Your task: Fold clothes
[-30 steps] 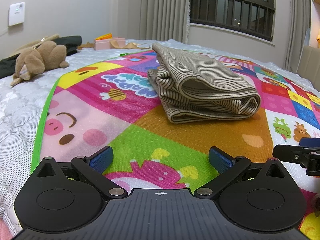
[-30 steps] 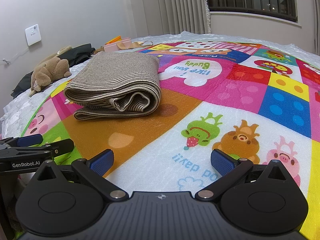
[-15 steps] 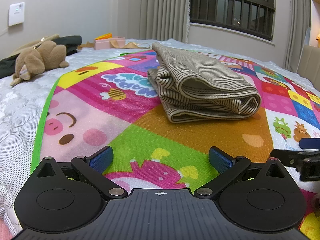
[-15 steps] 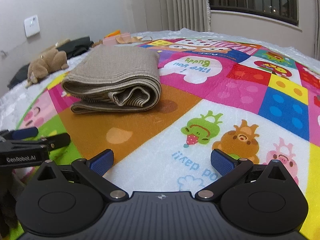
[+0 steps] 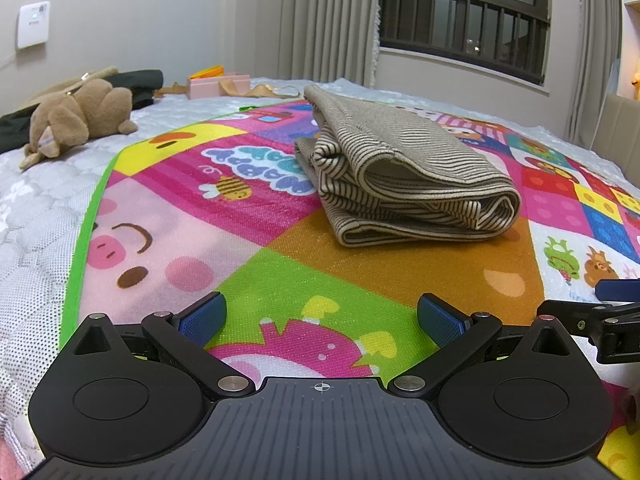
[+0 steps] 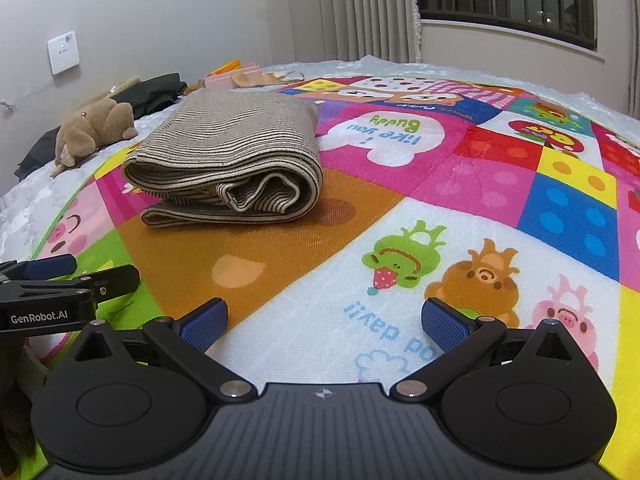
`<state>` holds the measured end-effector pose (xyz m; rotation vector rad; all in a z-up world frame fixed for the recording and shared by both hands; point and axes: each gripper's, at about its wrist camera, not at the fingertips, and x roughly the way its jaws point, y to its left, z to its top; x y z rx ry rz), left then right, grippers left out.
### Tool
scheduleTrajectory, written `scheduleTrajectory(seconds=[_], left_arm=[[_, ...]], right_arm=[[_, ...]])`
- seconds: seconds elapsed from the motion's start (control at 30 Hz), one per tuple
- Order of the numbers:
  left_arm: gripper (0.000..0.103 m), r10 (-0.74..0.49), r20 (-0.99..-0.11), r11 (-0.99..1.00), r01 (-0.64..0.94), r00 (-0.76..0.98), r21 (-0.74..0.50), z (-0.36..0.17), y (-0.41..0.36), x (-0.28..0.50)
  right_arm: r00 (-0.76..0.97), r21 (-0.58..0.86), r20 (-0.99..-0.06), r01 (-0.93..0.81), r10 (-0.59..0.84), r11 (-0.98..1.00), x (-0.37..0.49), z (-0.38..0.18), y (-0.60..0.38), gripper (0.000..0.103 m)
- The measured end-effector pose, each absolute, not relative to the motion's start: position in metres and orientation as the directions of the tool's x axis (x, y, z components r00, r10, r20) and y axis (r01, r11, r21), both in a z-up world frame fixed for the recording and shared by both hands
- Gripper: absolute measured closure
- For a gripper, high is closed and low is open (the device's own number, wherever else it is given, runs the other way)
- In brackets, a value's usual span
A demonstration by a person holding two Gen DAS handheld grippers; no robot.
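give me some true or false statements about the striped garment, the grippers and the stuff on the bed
1. The striped garment lies folded on the play mat. True.
2. The left hand-held gripper is shut on the garment. False: its jaws stand open, short of the garment, holding nothing.
3. A brown plush toy lies off the mat on the white bedding. True.
4. The right hand-held gripper holds the plush toy. False: it is open and empty, over the mat.
5. The garment rests partly on an orange patch of the mat. True.
6. The pink box sits on top of the garment. False: it lies beyond it, near the wall.
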<state>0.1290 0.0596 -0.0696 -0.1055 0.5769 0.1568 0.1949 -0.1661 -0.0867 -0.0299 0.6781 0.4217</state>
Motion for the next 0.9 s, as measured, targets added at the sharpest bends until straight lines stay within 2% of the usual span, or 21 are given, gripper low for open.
scheduleTrajectory(seconds=[0.9], left_arm=[[0.000, 0.113, -0.551, 0.983, -0.174, 0.827, -0.059, -0.0690, 0.0607, 0.1293]], right_arm=[[0.696, 0.095, -0.629, -0.374, 0.346, 0.923, 0.1948, -0.0861, -0.1622, 0.000]])
